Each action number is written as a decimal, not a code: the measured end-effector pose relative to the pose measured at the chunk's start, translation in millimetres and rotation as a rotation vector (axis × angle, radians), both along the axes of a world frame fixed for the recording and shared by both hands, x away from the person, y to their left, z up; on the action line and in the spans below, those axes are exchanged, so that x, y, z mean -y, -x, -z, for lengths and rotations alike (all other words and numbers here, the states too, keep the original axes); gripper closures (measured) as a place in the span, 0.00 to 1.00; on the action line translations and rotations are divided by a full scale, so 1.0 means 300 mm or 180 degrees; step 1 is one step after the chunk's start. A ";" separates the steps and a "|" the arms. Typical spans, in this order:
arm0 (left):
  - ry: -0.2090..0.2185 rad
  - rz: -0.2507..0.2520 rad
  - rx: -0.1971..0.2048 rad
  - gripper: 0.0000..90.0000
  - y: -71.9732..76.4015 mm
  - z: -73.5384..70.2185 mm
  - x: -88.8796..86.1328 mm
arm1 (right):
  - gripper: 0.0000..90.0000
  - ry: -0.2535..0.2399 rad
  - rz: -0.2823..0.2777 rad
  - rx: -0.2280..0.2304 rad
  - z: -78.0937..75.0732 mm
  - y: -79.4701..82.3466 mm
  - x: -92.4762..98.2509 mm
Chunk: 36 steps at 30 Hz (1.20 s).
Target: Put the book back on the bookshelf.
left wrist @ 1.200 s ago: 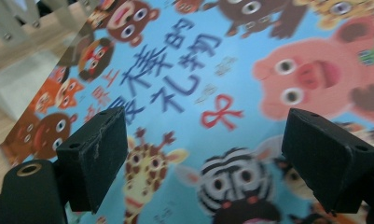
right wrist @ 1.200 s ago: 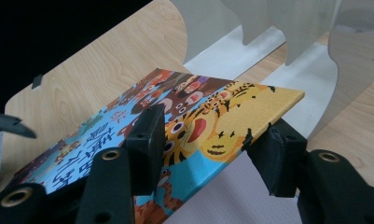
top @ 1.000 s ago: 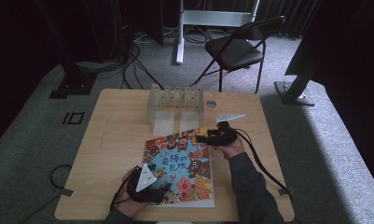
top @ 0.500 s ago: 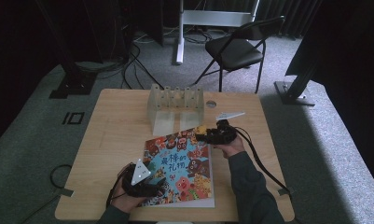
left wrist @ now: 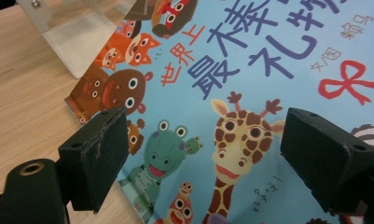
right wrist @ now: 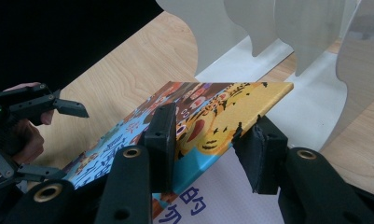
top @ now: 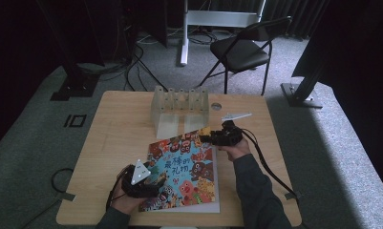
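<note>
My right gripper (right wrist: pixel 208 140) has the picture book's (top: pixel 186 171) front cover (right wrist: pixel 212 116) between its jaws, lifted off the white page below; the jaws have just been closing and one pad already lies on the cover. The clear rack (right wrist: pixel 287 32) stands just beyond. My left gripper (left wrist: pixel 203 154) hangs wide over the book's near corner, holding nothing.

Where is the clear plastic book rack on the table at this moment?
In the high view, the clear book rack stands at the table's far edge, near its middle, just beyond the picture book's far corner.
</note>
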<state>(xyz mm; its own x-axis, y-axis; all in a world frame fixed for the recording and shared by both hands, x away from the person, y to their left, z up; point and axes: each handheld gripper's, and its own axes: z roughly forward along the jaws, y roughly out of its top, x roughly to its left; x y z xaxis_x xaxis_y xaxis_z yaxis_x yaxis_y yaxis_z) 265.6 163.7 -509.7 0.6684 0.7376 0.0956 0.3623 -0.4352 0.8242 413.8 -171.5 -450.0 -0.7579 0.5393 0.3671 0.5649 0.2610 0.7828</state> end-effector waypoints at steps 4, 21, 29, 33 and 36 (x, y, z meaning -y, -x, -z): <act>-0.0007 -0.0024 -0.0011 0.17 -0.006 0.000 -0.006 | 0.66 0.0028 -0.0005 0.0024 -0.013 0.002 -0.008; 0.0098 -0.0110 -0.0088 0.19 -0.024 0.006 -0.041 | 0.72 -0.0041 0.0080 -0.0050 -0.031 0.004 -0.015; 0.0123 -0.0159 -0.0090 0.19 -0.032 0.001 -0.062 | 0.73 -0.0104 0.0125 -0.0050 -0.038 0.015 -0.014; 0.0136 -0.0182 -0.0102 0.19 -0.037 0.002 -0.070 | 0.74 -0.0123 0.0129 -0.0020 -0.045 0.025 -0.013; 0.0140 -0.0194 -0.0104 0.19 -0.040 0.001 -0.076 | 0.74 -0.0135 0.0144 -0.0003 -0.047 0.030 -0.013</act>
<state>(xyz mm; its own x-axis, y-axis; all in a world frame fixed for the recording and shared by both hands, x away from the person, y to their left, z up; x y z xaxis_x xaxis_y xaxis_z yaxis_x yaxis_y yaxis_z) 277.5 186.4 -510.0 0.6244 0.7800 0.0412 0.4139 -0.3752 0.8294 404.7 -167.5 -435.9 -0.7327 0.5570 0.3910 0.5761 0.2016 0.7922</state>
